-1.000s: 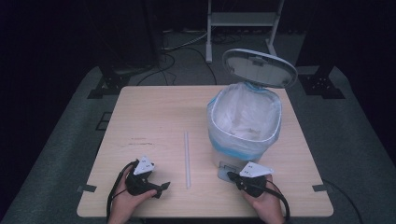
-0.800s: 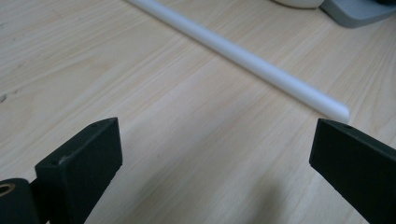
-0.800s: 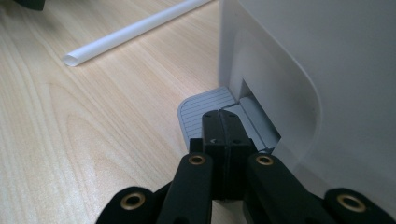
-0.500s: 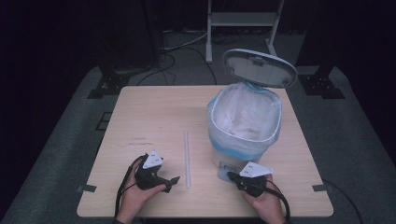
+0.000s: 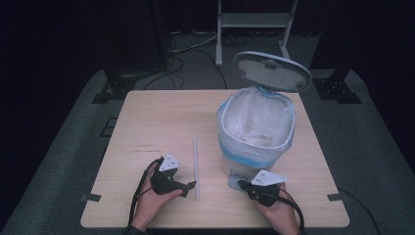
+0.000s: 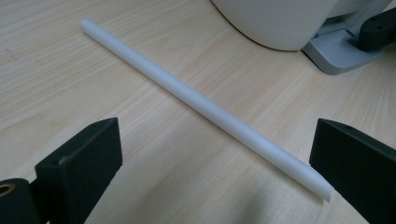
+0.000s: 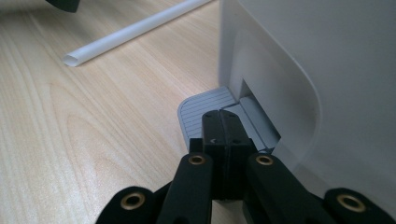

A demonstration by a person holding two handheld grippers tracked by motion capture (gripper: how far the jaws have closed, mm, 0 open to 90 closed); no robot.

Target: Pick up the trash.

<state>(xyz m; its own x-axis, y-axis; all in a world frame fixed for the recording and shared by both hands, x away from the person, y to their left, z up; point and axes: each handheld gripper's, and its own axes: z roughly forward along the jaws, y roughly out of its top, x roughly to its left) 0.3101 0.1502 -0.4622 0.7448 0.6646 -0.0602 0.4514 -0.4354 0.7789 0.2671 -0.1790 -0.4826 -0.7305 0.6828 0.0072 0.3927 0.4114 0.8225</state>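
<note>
The left gripper had slid across the table toward the white straw since a second earlier, its jaws spread wide at the straw's near end. The right gripper, jaws pressed together, stayed on the pedal of the pedal bin, just right of the straw. The bin's lid stood raised; inside was a white liner bag.
</note>
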